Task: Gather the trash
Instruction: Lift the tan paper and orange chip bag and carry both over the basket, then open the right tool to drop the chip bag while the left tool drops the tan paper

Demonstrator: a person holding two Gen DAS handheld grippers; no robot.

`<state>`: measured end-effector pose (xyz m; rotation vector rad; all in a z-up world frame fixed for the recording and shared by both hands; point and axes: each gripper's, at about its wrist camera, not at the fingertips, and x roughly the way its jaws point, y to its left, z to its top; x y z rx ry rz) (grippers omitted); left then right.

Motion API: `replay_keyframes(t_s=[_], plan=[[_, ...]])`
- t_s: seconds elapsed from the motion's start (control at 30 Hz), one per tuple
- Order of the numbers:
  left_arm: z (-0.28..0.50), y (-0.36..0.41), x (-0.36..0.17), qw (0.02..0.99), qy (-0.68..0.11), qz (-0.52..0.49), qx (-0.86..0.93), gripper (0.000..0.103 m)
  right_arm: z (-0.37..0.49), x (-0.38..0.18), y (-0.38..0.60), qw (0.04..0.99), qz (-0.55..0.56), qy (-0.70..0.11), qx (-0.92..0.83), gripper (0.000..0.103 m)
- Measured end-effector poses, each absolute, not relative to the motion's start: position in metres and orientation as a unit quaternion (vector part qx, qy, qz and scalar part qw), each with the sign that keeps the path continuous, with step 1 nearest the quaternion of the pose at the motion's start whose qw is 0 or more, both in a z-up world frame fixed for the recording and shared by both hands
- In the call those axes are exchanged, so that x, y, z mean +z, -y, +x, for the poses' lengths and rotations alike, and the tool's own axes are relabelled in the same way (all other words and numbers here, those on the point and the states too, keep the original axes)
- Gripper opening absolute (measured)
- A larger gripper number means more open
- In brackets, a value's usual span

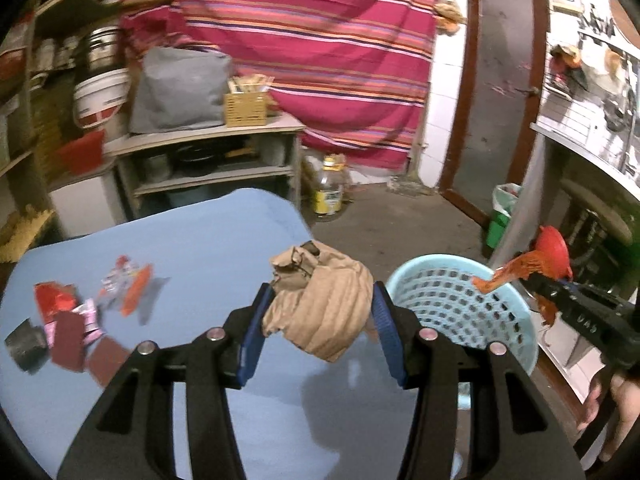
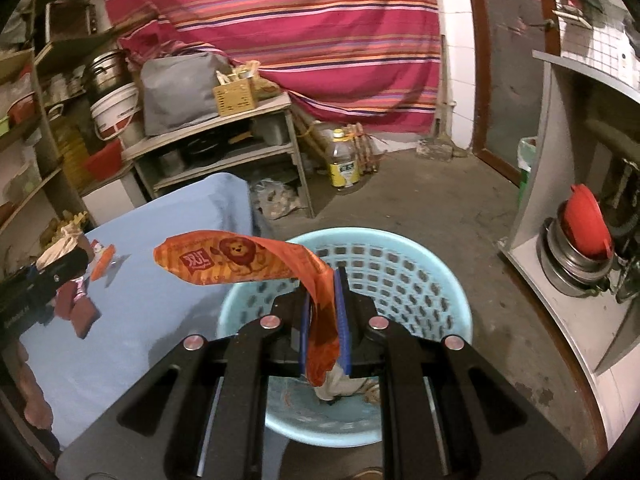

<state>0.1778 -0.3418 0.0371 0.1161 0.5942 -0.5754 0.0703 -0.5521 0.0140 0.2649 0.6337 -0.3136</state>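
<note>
Your left gripper (image 1: 318, 312) holds a crumpled ball of tan corrugated paper (image 1: 320, 304) between its blue pads, jaws about half wide and pressing on both sides of the wad. It hangs over the edge of the light-blue cloth-covered table (image 1: 192, 248), just beside the round pale-blue perforated plastic basket (image 1: 460, 308) standing on the floor to the right.

Your right gripper (image 2: 325, 312) is pinched nearly closed on a long orange foil snack wrapper w/ a cartoon lion print (image 2: 240, 260). The wrapper's free end curls out to the left; its lower end dangles between the pads, over the basket's mouth. Some pale scrap already lies in the basket bottom; can't tell what it is.

Handling, as a judgement: the paper wad looks v. light and soft, springy when squeezed. It should hold by friction alone, so grip it across the middle, as now, not by a loose flap that could tear or unfold. The foil wrapper looks almost weightless, thin and slick. It may cling to a pad or flutter sideways when let go, so release it low over the basket's opening.

More trash lies on the table, at left in the left wrist view: a red foil wrapper (image 1: 54, 302), a pink-and-white wrapper (image 1: 90, 320), an orange-and-white wrapper (image 1: 128, 286), dark red-brown flat pieces (image 1: 70, 340) and a small dark block (image 1: 26, 344). The flat ones lie flush w/ the cloth; prob. best taken by a raised edge or corner.
</note>
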Motion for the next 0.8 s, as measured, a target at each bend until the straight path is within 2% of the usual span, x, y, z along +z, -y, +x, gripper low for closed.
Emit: replay_keyframes(t_s=[0.5,0.67,0.8], plan=[[0.181,0.461,0.001,0.879,-0.319,0.097,-0.340,0.052,0.065,-0.011,0.610,0.916,0.160,-0.319,-0.184,0.013],[0.183,0.472,-0.002,0.878,-0.319,0.103,-0.341,0.069,0.065,-0.014,0.619,0.914,0.163,-0.320,-0.188,0.013],[0.185,0.468,-0.003,0.876,-0.326,0.105,-0.339,0.073,0.066,-0.016,0.622,0.914,0.164,-0.322,-0.185,0.013]])
